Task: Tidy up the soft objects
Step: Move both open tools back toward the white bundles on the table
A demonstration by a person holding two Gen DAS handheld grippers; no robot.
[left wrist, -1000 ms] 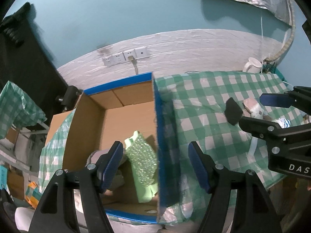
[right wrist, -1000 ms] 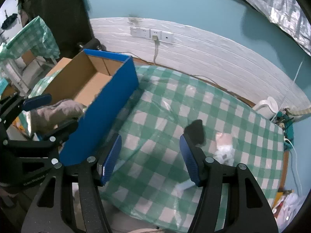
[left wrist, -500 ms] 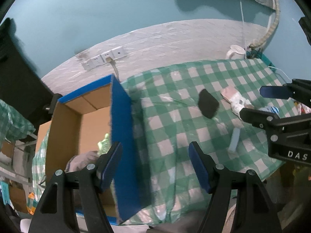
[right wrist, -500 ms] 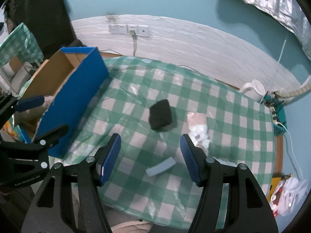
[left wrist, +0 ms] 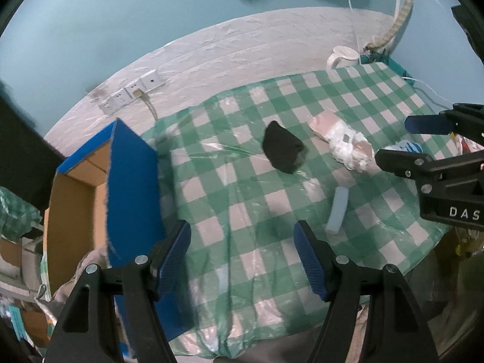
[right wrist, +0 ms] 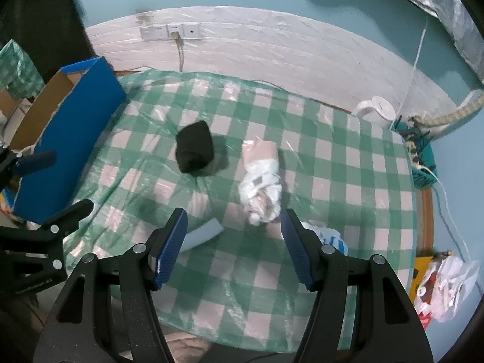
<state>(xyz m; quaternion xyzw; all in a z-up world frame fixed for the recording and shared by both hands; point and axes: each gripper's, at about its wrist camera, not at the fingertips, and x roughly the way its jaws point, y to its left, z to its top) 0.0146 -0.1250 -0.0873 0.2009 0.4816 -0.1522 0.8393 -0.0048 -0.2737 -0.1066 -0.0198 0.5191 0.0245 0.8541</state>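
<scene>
On the green-checked tablecloth lie a black soft lump, a white-and-pink crumpled bundle, a pale blue flat sponge and a blue-striped white cloth. My left gripper hangs open above the cloth's near part, empty. My right gripper is open and empty too, with the bundle just beyond its fingertips and the sponge by its left finger. A blue cardboard box stands at the left edge.
A grey cloth lies low in the box. A white kettle stands at the far right corner. Wall sockets with a cable sit behind the table. A plastic bag lies off the table's right side.
Both grippers have swung right, away from the box and out over the tablecloth. The box slid to the left edge of both views; the black lump, bundle and sponge came closer.
</scene>
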